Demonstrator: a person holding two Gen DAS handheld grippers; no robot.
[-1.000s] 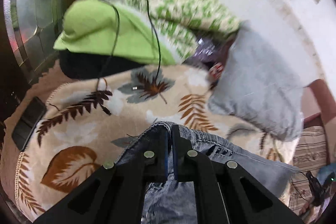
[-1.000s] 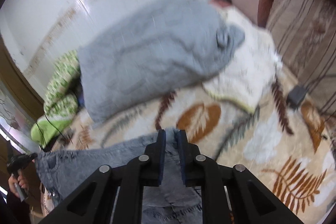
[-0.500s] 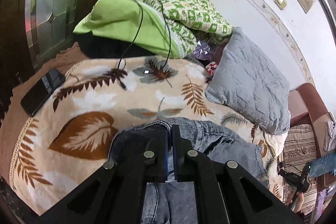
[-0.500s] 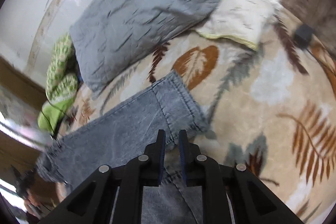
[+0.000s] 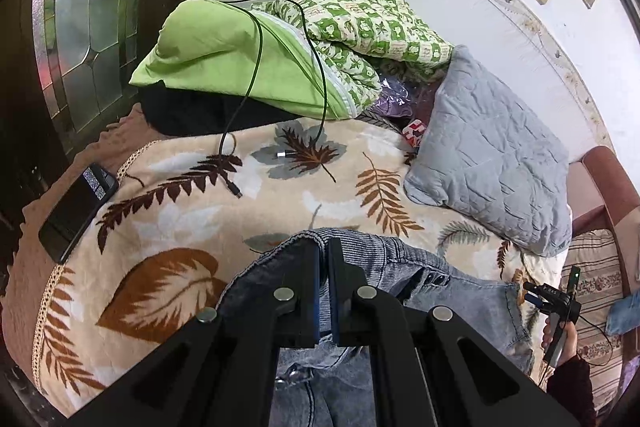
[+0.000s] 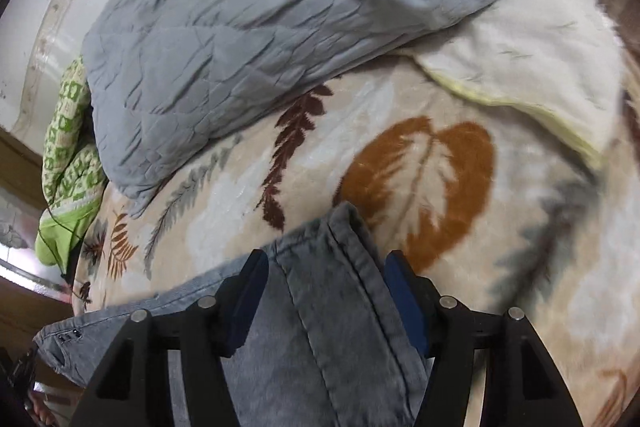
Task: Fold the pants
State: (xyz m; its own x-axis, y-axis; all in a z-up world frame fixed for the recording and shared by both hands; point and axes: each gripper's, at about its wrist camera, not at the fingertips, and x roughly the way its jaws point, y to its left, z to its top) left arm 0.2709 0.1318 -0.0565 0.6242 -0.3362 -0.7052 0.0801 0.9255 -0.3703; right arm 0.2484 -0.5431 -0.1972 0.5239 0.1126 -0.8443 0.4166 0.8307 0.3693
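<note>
Grey-blue denim pants (image 5: pixel 460 291) lie across the leaf-print blanket (image 5: pixel 180 227). My left gripper (image 5: pixel 325 247) is shut on their ribbed waistband, low over the bed. In the right wrist view the leg end of the pants (image 6: pixel 320 323) rests flat on the blanket (image 6: pixel 420 167). My right gripper (image 6: pixel 326 267) stands astride that hem with its jaws opening, and its blue pads (image 6: pixel 402 291) are clear of the cloth on both sides. The left wrist view also shows the right gripper (image 5: pixel 554 301), small and held in a hand at the far right.
A grey quilted pillow (image 5: pixel 492 155) (image 6: pixel 256 19) lies at the head of the bed beside a green patterned quilt (image 5: pixel 360 27). A black phone (image 5: pixel 76 211) and a loose charging cable (image 5: pixel 236 163) lie on the blanket's left side. A cream throw (image 6: pixel 532 47) lies to the right.
The right gripper dropped toward the bed, laid the leg end down and opened off it. The left gripper sank a little with the waistband still gripped.
</note>
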